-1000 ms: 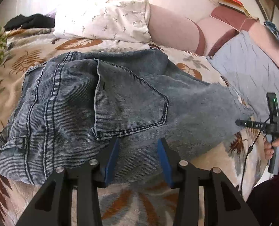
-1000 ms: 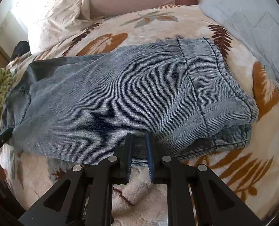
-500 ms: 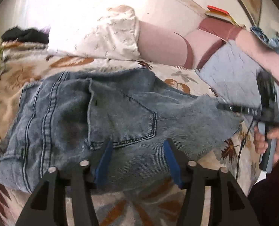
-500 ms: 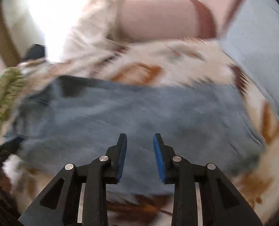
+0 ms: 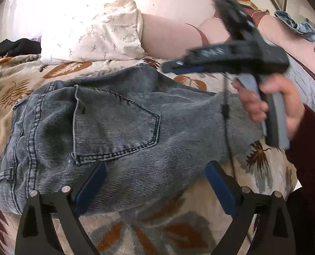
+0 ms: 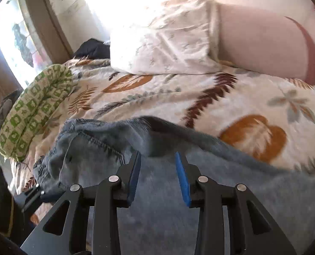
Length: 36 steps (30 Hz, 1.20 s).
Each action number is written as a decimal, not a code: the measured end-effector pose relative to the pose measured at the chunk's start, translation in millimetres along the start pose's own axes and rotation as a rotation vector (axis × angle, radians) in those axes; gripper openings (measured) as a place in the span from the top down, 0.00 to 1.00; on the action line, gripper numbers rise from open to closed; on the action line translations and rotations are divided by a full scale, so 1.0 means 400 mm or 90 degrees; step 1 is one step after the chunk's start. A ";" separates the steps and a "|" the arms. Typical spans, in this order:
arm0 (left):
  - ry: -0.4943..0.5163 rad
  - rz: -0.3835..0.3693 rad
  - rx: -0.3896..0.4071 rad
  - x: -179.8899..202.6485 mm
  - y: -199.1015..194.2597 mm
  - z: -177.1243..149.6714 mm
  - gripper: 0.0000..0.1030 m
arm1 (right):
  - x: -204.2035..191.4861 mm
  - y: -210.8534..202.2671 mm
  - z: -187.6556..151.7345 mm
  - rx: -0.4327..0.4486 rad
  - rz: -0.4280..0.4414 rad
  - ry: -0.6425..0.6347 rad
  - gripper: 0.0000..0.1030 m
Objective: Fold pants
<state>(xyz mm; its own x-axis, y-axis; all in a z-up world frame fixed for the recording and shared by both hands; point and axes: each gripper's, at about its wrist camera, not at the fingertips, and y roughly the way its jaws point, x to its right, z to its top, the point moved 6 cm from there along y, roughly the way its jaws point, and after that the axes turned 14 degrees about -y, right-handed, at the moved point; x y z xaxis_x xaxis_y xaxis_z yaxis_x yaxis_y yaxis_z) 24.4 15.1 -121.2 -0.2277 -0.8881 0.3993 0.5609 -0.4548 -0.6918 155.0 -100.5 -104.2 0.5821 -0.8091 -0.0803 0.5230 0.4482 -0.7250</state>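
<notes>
Left wrist view: folded grey-blue jeans (image 5: 119, 127) lying flat on leaf-print bedspread (image 5: 57, 72), back pocket (image 5: 114, 125) facing up, waistband end at left, folded leg end at right. Left gripper (image 5: 155, 182) spread wide, blue pads (image 5: 89, 184) at near edge of jeans, nothing between them. Right gripper (image 5: 178, 69) seen from the side, raised above right end of jeans, blurred, held by right hand (image 5: 272, 104) in dark red sleeve; opening not readable from this angle. White patterned pillow (image 5: 91, 34) and pink bolster (image 5: 170, 40) behind jeans, black garment (image 5: 14, 46) far left, grey-blue cloth (image 5: 302, 85) far right

Right wrist view: right gripper (image 6: 158, 174) moderately open, empty, hovering over denim (image 6: 157, 212) filling lower frame, pocket stitching at left. Green patterned cloth (image 6: 32, 110) at left bed edge, pillow (image 6: 163, 42) and bolster (image 6: 261, 42) beyond, bedspread (image 6: 221, 97) between
</notes>
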 end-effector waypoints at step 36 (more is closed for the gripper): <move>0.037 0.021 -0.004 0.017 0.021 -0.012 0.03 | 0.078 0.261 0.109 -0.153 -0.076 0.033 0.90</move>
<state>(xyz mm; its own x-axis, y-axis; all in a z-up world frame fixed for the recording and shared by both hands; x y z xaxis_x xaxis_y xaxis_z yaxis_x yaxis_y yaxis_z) 23.9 5.0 -127.3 -0.2555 -0.9050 0.3400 0.5634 -0.4252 -0.7084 254.7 -62.4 -152.7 0.4897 -0.8718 -0.0145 0.4203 0.2506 -0.8721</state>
